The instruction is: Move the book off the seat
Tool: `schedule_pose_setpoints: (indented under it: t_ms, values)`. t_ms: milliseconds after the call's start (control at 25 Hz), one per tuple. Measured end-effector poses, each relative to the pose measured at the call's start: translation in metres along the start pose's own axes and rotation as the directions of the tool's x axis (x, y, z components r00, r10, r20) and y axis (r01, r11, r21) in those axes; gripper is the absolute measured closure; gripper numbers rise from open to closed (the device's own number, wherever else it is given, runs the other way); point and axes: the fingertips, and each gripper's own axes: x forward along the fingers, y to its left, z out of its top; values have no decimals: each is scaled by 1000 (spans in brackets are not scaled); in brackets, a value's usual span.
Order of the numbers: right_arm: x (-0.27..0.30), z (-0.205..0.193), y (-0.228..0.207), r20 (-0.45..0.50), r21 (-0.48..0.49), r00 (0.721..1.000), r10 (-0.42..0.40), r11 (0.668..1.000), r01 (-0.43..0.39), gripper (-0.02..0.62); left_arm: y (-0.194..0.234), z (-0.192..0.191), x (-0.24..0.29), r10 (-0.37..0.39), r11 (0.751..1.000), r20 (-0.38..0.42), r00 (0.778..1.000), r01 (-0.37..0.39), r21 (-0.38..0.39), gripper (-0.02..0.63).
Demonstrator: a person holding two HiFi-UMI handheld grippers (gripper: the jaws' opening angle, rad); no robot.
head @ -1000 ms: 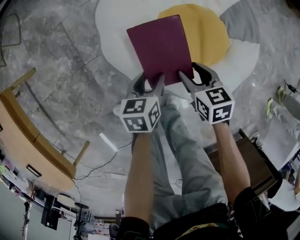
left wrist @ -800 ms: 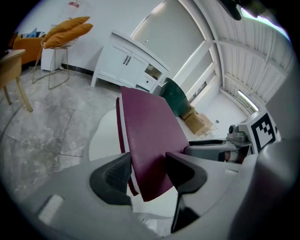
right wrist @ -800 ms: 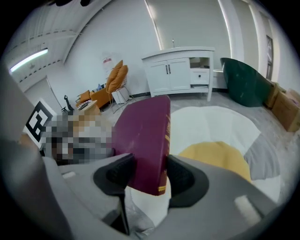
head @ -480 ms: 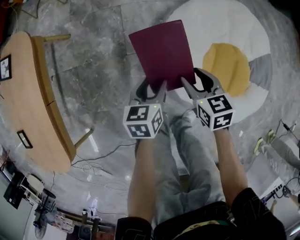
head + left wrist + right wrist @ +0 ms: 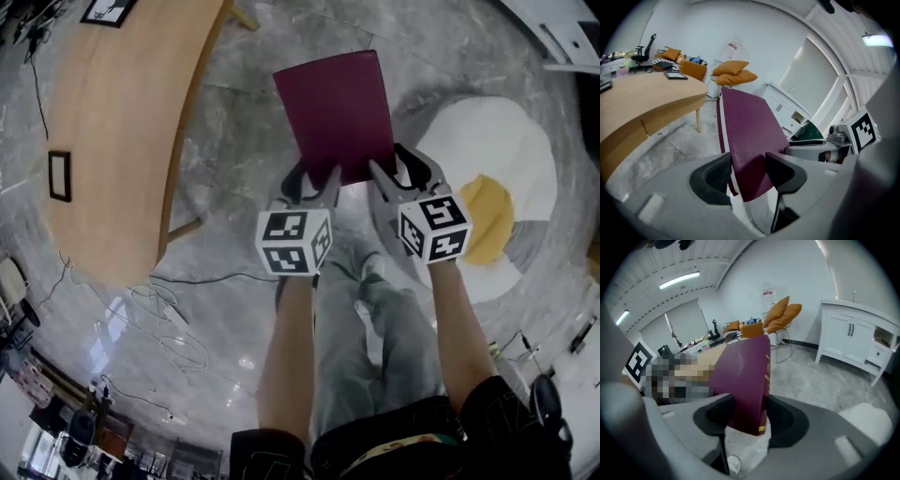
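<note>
A maroon hardcover book [image 5: 337, 114] hangs in the air over the grey marble floor, held flat by its near edge. My left gripper [image 5: 311, 187] is shut on the book's [image 5: 750, 136] near left corner. My right gripper [image 5: 394, 176] is shut on the book's [image 5: 745, 380] near right corner, at the spine end. The round white seat cushion with a yellow centre [image 5: 497, 178] lies on the floor to the right, apart from the book.
A curved wooden table [image 5: 112, 122] stands at the left, and shows as a table [image 5: 642, 103] in the left gripper view. Cables [image 5: 159, 319] trail across the floor. A white cabinet [image 5: 853, 338] and a chair with orange cushions [image 5: 783, 315] stand farther off.
The book, held by both grippers, has swung left away from the white and yellow seat cushion toward the wooden table. The cushion now lies off to the right.
</note>
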Motion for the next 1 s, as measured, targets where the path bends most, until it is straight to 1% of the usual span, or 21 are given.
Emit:
schedule_pose_setpoints:
  t_ms: [120, 200, 360, 480, 560, 600, 720, 800, 880, 1000]
  values:
    - [20, 23, 48, -34, -71, 997, 73, 995, -75, 377, 39, 8, -39, 77, 994, 39, 996, -73, -84, 383]
    - [39, 41, 73, -53, -130, 989, 136, 981, -142, 377, 65, 16, -56, 143, 980, 79, 987, -130, -148, 383]
    - [89, 74, 123, -86, -237, 964, 251, 935, -265, 377, 124, 32, -82, 278, 938, 140, 950, -238, -250, 383]
    - [123, 94, 141, -123, -275, 942, 312, 901, -334, 377, 158, 45, -84, 346, 907, 153, 926, -288, -307, 383]
    - [146, 105, 148, -159, -281, 926, 342, 884, -374, 377, 178, 51, -81, 382, 881, 147, 912, -311, -357, 383]
    - [160, 112, 154, -177, -292, 915, 363, 868, -401, 377, 191, 55, -80, 407, 861, 150, 901, -324, -392, 383]
    - [202, 146, 173, -220, -354, 872, 438, 797, -490, 377, 227, 76, -79, 496, 790, 180, 849, -356, -499, 383]
    - [213, 157, 176, -257, -379, 853, 453, 765, -521, 377, 234, 82, -76, 520, 758, 175, 836, -358, -545, 382]
    - [226, 170, 176, -280, -398, 842, 460, 743, -538, 377, 244, 92, -70, 535, 740, 175, 826, -359, -569, 382]
    - [244, 187, 177, -300, -396, 824, 480, 723, -566, 377, 258, 110, -64, 556, 727, 170, 814, -377, -574, 382]
